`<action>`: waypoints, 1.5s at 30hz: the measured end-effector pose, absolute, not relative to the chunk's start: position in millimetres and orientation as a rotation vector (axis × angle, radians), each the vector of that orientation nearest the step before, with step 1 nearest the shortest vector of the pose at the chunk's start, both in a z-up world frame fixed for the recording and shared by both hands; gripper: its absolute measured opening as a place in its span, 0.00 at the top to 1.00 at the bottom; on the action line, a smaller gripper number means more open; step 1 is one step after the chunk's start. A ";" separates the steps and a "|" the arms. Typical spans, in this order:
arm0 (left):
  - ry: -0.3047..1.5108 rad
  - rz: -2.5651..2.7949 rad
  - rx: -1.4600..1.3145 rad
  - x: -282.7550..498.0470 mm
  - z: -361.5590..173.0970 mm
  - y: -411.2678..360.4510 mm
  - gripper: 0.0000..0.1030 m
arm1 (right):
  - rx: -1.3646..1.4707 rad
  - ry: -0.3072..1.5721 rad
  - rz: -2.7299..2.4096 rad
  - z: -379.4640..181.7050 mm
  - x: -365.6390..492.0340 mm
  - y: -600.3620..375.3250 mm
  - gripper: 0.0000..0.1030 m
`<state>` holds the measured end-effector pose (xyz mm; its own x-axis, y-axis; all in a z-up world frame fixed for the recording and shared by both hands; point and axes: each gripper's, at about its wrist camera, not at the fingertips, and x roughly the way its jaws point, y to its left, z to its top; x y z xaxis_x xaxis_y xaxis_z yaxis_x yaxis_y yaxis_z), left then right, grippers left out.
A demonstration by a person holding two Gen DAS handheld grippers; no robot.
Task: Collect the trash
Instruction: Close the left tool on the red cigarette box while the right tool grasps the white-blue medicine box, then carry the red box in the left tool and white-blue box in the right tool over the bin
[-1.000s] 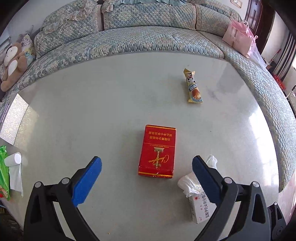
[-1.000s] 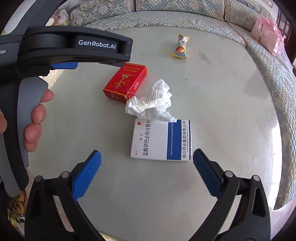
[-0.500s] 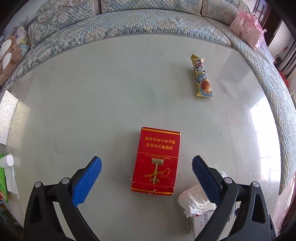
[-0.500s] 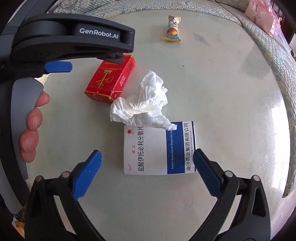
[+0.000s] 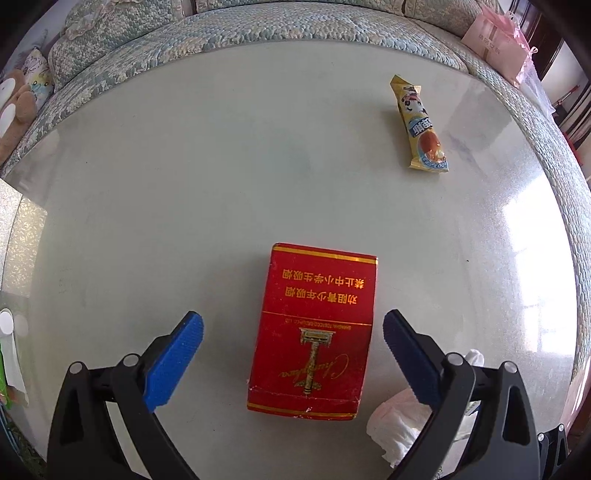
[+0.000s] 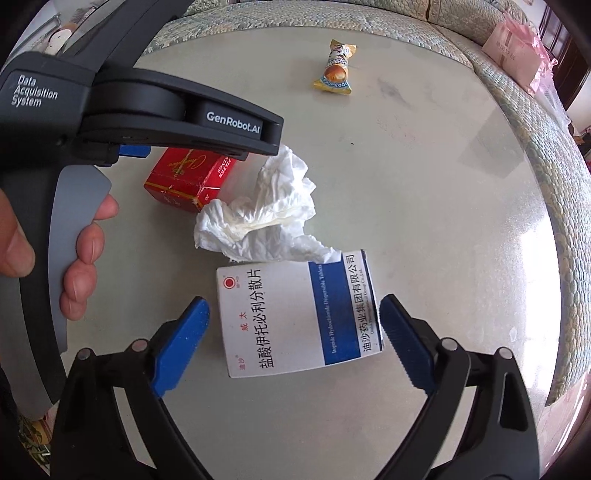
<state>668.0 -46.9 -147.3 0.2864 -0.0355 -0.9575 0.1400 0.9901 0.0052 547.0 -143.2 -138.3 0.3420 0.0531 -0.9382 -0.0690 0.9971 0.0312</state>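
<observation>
A red cigarette box [image 5: 314, 332] lies flat on the pale round table [image 5: 184, 184]. My left gripper [image 5: 293, 325] is open, its blue fingers on either side of the box, not touching it. The box also shows in the right wrist view [image 6: 188, 177]. A white and blue medicine box [image 6: 299, 314] lies between the open fingers of my right gripper [image 6: 293, 314]. A crumpled white tissue [image 6: 266, 218] rests against its far edge and shows in the left wrist view [image 5: 399, 428]. A yellow snack wrapper [image 5: 421, 125] lies farther off [image 6: 336, 70].
A quilted blue-green sofa [image 5: 258, 29] curves round the table's far side. A pink bag [image 5: 498, 44] sits on it at the right, a teddy bear [image 5: 14, 107] at the left. The left gripper's body [image 6: 110, 110] and the hand holding it fill the right wrist view's left side.
Both grippers have moved forward and down. The red box now sits between the left fingers and the medicine box between the right fingers. Both stay open.
</observation>
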 end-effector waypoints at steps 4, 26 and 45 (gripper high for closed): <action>1.270 -0.114 0.107 668.0 -150.9 -49.3 0.07 | -0.035 1.212 0.063 -142.0 547.7 -148.1 0.10; 1.256 -0.123 0.091 669.9 -157.8 -53.1 0.14 | -0.063 1.211 0.091 -159.0 540.5 -146.3 0.17; 1.226 -0.114 0.048 662.8 -142.7 -48.1 0.46 | -0.055 1.194 0.065 -146.3 539.2 -147.1 0.18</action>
